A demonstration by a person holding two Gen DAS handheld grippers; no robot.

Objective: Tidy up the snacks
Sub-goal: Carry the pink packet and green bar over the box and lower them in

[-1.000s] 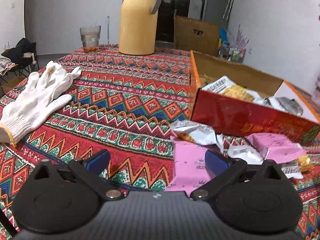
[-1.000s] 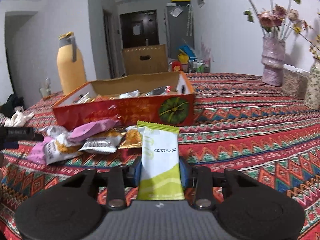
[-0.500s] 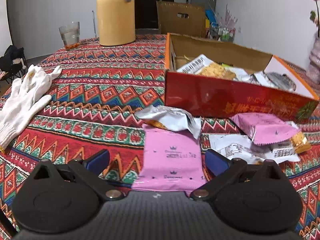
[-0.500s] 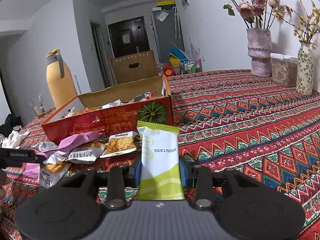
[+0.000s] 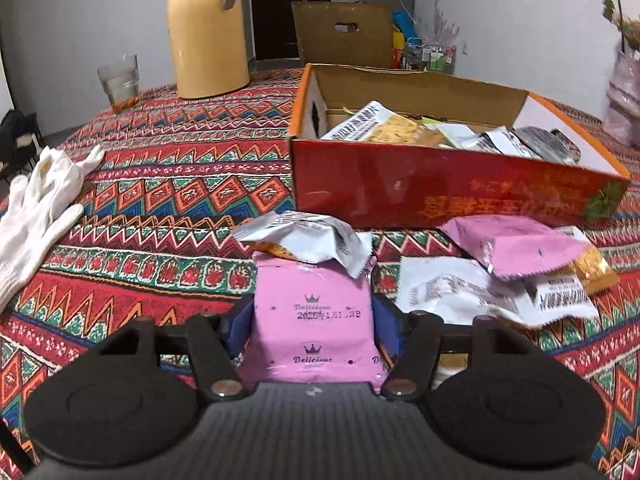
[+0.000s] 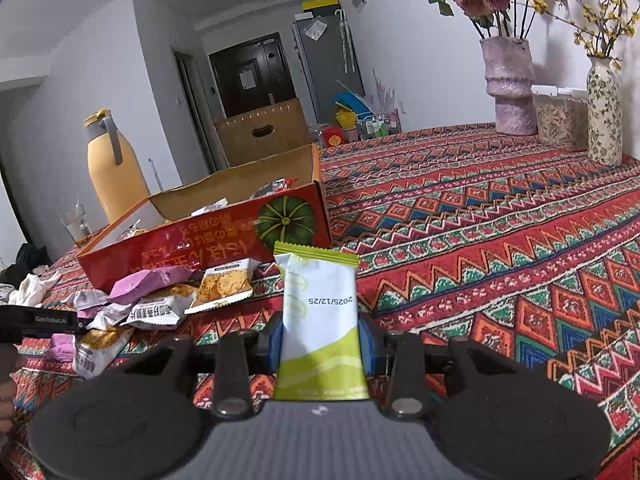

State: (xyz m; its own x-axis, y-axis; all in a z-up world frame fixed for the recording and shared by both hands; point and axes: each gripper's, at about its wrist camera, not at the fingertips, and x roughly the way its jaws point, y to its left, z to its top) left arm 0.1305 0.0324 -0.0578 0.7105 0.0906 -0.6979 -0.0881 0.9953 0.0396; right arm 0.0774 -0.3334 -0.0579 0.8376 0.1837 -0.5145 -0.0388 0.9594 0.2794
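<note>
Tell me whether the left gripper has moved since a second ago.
Yes. The left gripper has shifted right toward the red box; the white glove slid to the view's left edge. Its jaws are closing around the pink packet.

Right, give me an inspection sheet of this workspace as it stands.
Surface: table under a patterned red cloth.
Job's things: open red box part filled with packets; loose packets in front of it.
Clutter: white glove, yellow jug, glass, vases.
Grippers: left claw closing, pink packet between its pads; right claw shut on green-and-white packet.
Cables: nothing seen.
Surroundings: cardboard box, dark door, fridge.
</note>
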